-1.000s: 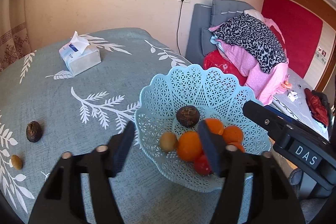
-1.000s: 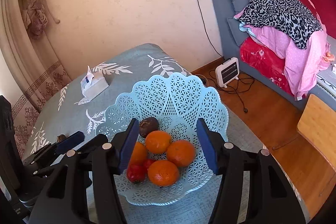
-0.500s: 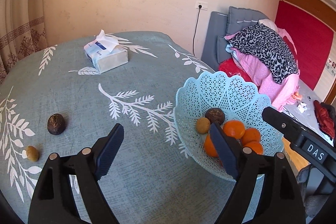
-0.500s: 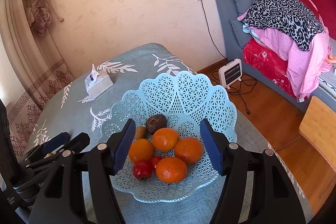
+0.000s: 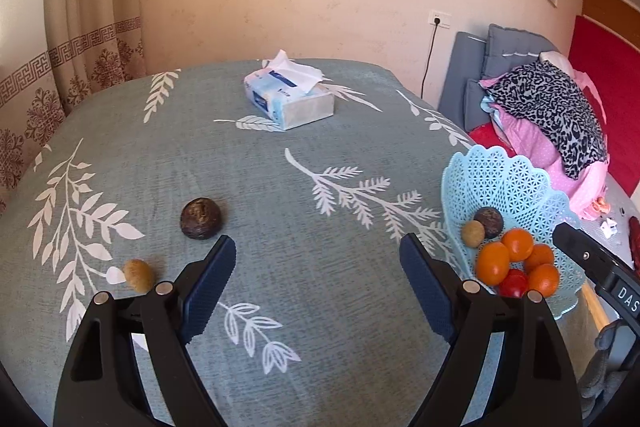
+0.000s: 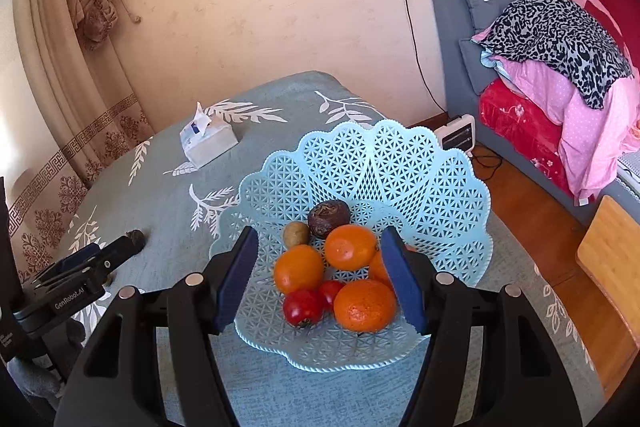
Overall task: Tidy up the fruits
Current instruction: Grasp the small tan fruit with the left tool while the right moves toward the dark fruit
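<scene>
A light blue lattice basket (image 6: 400, 163) stands on the table and holds several oranges (image 6: 350, 247), red tomatoes (image 6: 302, 307), a dark passion fruit (image 6: 329, 217) and a small brown kiwi (image 6: 296, 233). It also shows at the right of the left wrist view (image 5: 516, 179). On the cloth lie a loose dark passion fruit (image 5: 201, 218) and a small brown kiwi (image 5: 138, 275). My left gripper (image 5: 318, 263) is open and empty above the cloth, just right of these two. My right gripper (image 6: 316, 259) is open and empty above the basket's fruit.
A tissue box (image 5: 289, 101) sits at the far side of the table (image 5: 240, 167), which has a teal leaf-pattern cloth. A sofa with piled clothes (image 6: 560, 39) and a small heater (image 6: 456, 135) stand to the right. A curtain (image 5: 80, 27) hangs at the left.
My left gripper has swung left, away from the basket toward the loose passion fruit and kiwi. My right gripper has stayed over the basket, drawing slightly back.
</scene>
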The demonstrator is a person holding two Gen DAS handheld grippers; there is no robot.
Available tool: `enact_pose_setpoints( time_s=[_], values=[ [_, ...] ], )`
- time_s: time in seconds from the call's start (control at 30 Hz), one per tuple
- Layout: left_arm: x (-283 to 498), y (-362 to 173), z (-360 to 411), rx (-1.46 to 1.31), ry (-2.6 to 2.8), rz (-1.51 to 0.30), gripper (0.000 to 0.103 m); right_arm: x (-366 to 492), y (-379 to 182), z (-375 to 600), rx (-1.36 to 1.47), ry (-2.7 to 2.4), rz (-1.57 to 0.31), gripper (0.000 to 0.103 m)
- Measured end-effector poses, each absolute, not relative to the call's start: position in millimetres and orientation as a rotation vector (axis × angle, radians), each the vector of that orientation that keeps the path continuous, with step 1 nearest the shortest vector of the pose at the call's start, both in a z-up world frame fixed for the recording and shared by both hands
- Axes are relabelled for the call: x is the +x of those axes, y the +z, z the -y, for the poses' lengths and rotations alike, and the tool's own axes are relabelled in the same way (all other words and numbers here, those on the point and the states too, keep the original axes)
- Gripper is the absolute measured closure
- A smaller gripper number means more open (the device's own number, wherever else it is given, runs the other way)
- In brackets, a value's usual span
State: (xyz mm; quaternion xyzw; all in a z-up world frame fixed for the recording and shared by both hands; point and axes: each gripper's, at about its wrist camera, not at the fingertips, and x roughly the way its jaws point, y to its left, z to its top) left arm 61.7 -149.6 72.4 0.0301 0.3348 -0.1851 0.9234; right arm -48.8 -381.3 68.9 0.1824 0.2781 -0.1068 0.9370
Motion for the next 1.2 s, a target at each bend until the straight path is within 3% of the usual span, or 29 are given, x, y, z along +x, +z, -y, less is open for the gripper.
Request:
enact_pose_setpoints(
  time_s=[0.7, 0.97, 1.2],
  values=[
    [92.1, 38.0, 45.6, 0.047, -0.099, -0.764, 0.02, -46.1, 63.1, 356.6, 0.315, -0.172, -0.585, 0.038],
    [115.1, 14.6, 38.5, 0.033, -0.069, -0.855, 0.05, -45.9, 62.3, 351.7, 0.29, -0.168, -0.587, 0.038],
    [118.5, 10.2, 34.2, 0.007, -0.075, -0.857, 0.063, -40.2, 56.8, 344.9, 0.265, -0.167, -0.603, 0.038]
  ],
)
